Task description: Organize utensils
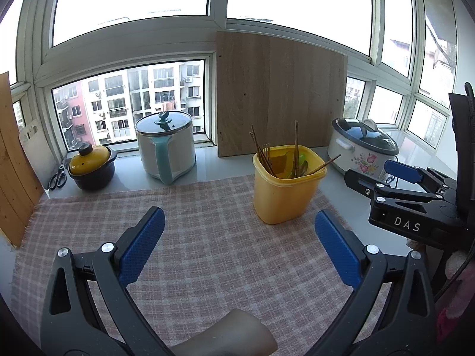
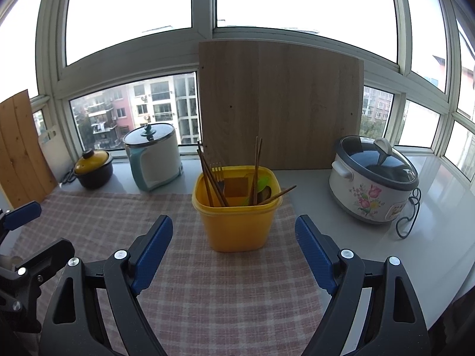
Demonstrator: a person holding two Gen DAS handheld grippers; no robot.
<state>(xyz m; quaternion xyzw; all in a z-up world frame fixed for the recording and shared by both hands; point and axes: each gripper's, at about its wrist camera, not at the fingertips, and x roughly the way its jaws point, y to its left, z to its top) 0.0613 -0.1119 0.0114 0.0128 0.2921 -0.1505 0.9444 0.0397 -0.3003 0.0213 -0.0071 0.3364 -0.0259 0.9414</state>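
Left wrist view: left gripper (image 1: 239, 227) with fingers spread wide and empty above the checked cloth (image 1: 207, 237) on the desk (image 1: 371, 216).
Yellow utensil bin (image 1: 285, 187) stands right of centre, chopsticks (image 1: 261, 152) upright inside; right gripper (image 1: 383, 175) at the right edge.

Right wrist view: right gripper (image 2: 234, 234), fingers apart and empty, frames the bin (image 2: 237, 216) at centre; rice cooker (image 2: 374, 184) at right.

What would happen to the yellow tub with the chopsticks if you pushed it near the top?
The yellow plastic tub might tip rather than slide: it looks taller than its narrower base, and it stands on a checked cloth that probably grips. The chopsticks stand loose and lean on the rim, so they would likely rattle or spill. It looks fairly light.
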